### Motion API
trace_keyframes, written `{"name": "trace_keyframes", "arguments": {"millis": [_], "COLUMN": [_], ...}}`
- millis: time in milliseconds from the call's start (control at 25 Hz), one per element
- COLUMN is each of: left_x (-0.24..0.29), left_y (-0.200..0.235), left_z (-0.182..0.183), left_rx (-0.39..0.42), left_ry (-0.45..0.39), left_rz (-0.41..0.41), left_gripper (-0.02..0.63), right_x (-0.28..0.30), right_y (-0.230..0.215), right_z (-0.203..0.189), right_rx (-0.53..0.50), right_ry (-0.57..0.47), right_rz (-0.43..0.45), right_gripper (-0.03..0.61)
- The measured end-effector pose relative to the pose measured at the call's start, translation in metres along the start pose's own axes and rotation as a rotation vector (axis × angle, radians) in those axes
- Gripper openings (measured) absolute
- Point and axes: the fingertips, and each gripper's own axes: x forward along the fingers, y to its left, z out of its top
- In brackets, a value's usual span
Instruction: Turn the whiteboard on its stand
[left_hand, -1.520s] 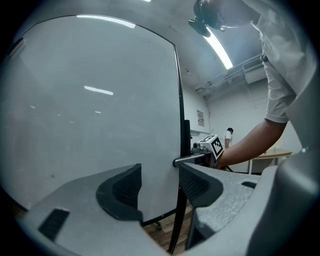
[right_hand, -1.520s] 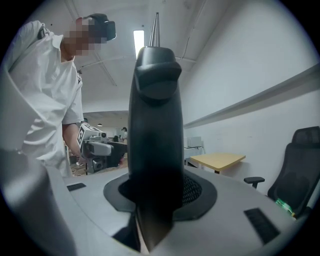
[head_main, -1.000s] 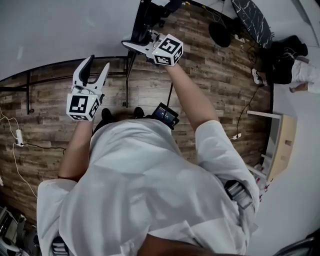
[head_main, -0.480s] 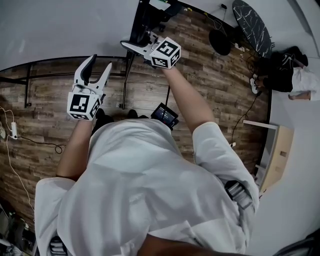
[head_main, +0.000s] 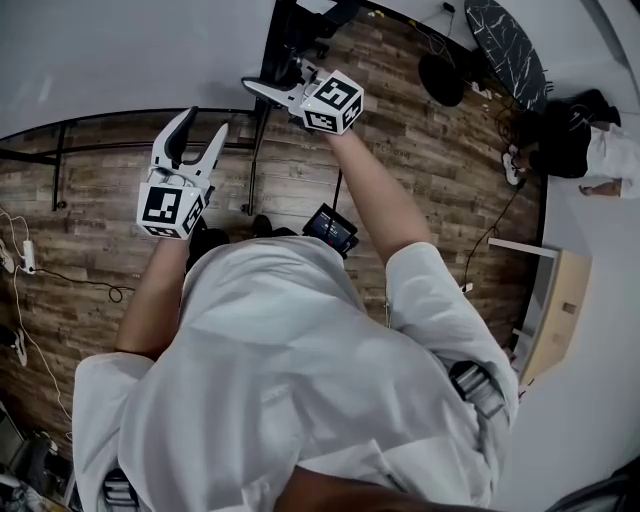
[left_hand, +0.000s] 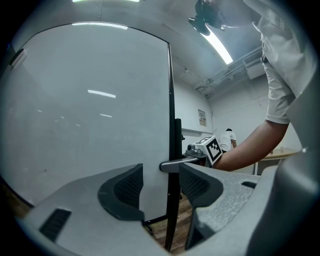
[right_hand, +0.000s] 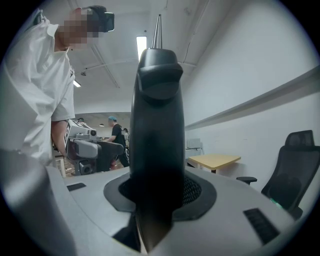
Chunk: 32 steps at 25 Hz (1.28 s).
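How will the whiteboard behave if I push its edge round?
Probably stiff: the whiteboard is a flat framed panel. Its black frame fills the right tongs, so slip seems unlikely. Tall on a slim stand, it may wobble.

**Right gripper (head_main: 268, 88) clamped, left gripper (head_main: 197, 130) open**

Both bare forearms reach forward from short white sleeves. The right arm (head_main: 375, 195) stretches farther out. Its gripper is turned toward the person's left, with its jaws closed on the dark edge of the whiteboard frame (right_hand: 157, 100). The left arm (head_main: 155, 295) is bent at the elbow and holds its gripper nearer the body. That gripper points forward, jaws standing wide apart.
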Motion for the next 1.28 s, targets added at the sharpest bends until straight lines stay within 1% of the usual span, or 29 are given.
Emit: {"name": "trace_keyframes", "arguments": {"millis": [200,360,680,920,1040,1280], "left_x": [0.013,0.017,0.019,0.027,0.028,0.030], "left_y": [-0.021,-0.026,-0.024,-0.028,-0.020,-0.023], "left_z": [0.005,0.007,0.005,0.004,0.010,0.010], "left_rx": [-0.009,-0.008,-0.009,-0.002,-0.006,-0.010], "left_ry": [0.002,0.001,0.003,0.005,-0.002,-0.013], "left_rz": [0.004,-0.016,-0.059,-0.078,-0.082,-0.069], "left_gripper": [0.219,0.219,0.219,0.219,0.219,0.219], "right_x": [-0.017,-0.021,-0.025,-0.029,-0.025,-0.036], "right_y": [-0.002,-0.004,-0.006,-0.005,-0.007,-0.007], "right_z": [-0.001,-0.002,-0.005,-0.006,-0.004,-0.007], "right_rx": [0.001,0.005,0.010,0.012,0.010,0.003], "right_ry": [0.007,0.007,0.007,0.011,0.019,0.022], "right_rz": [0.001,-0.008,-0.034,-0.028,-0.034,-0.036], "right_gripper": [0.143,0.143,0.144,0.144,0.143,0.143]}}
